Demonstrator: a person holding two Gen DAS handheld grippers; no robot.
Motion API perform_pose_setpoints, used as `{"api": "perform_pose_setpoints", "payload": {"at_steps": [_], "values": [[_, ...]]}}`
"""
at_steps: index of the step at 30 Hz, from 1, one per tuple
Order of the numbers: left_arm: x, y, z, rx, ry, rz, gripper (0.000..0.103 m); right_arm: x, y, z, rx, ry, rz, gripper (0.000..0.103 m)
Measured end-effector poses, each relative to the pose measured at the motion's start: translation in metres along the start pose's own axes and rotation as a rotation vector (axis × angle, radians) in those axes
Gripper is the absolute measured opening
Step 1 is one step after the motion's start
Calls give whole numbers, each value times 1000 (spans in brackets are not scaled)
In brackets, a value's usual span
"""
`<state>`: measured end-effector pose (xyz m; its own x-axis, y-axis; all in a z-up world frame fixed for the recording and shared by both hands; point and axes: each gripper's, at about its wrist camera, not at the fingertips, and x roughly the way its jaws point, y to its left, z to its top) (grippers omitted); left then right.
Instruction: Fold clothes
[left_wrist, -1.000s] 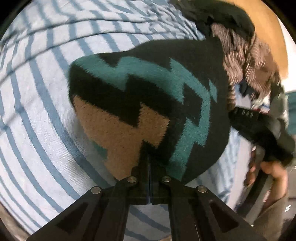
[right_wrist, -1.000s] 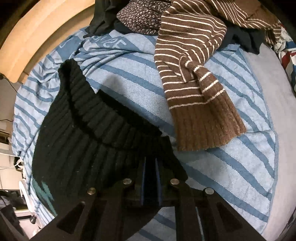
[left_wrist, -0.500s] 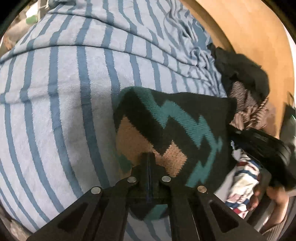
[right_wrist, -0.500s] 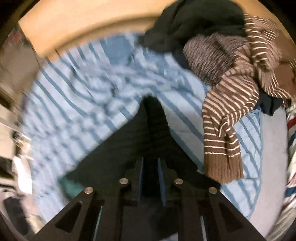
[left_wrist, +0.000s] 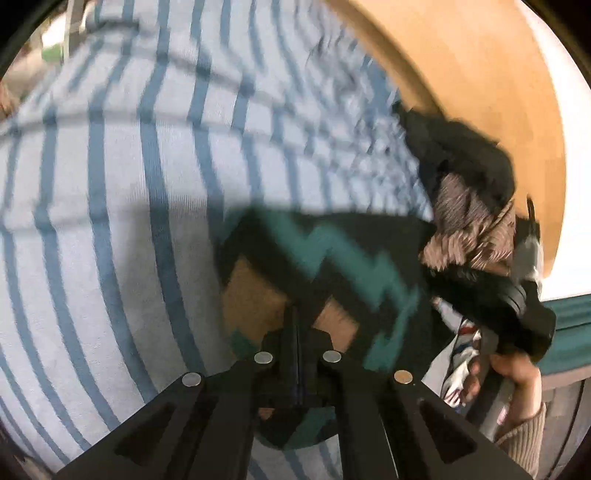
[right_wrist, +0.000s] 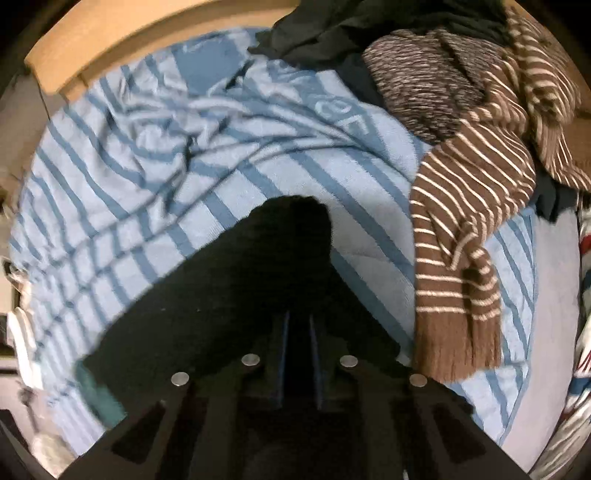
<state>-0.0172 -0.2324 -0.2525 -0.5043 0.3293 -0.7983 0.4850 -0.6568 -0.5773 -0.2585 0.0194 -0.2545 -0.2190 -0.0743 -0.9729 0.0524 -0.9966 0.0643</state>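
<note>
A black knit sweater (left_wrist: 332, 258) with teal zigzags and tan patches hangs between both grippers above the blue-striped bedspread (left_wrist: 110, 221). My left gripper (left_wrist: 295, 314) is shut on its patterned edge. In the right wrist view the sweater's black part (right_wrist: 229, 295) drapes down from my right gripper (right_wrist: 297, 317), whose jaws are closing with the black knit pinched between the blue pads. The left wrist view also shows the right gripper's body (left_wrist: 491, 295) and the hand (left_wrist: 517, 373) that holds it, at the sweater's far side.
A pile of clothes lies at the head of the bed: a brown white-striped sweater (right_wrist: 465, 221), a mottled brown garment (right_wrist: 424, 81) and a black garment (right_wrist: 332, 29). A wooden headboard (right_wrist: 110, 37) curves behind. The striped bedspread (right_wrist: 184, 147) is rumpled at the far left.
Both grippers have risen and rolled with the sweater. It lay spread flat on the bedspread a second ago and now hangs bunched between them, with more bedspread showing.
</note>
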Motion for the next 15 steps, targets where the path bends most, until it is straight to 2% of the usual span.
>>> {"api": "perform_pose_setpoints", "payload": {"at_steps": [2,6,9,12,15], "values": [[-4,-6,9,37,-35,51,2,-24,-4,2,37,-32,19,19],[17,-11,24,46,-41,97,2,-46,27,14,-73,-109,32,19],[23,-8,24,69,-51,130,2,-17,43,21,-101,-53,0,17],[30,-9,27,94,-47,147,2,29,39,23,-96,43,-83,16],[35,-9,29,116,-38,155,2,42,24,21,-52,39,-53,15]]}}
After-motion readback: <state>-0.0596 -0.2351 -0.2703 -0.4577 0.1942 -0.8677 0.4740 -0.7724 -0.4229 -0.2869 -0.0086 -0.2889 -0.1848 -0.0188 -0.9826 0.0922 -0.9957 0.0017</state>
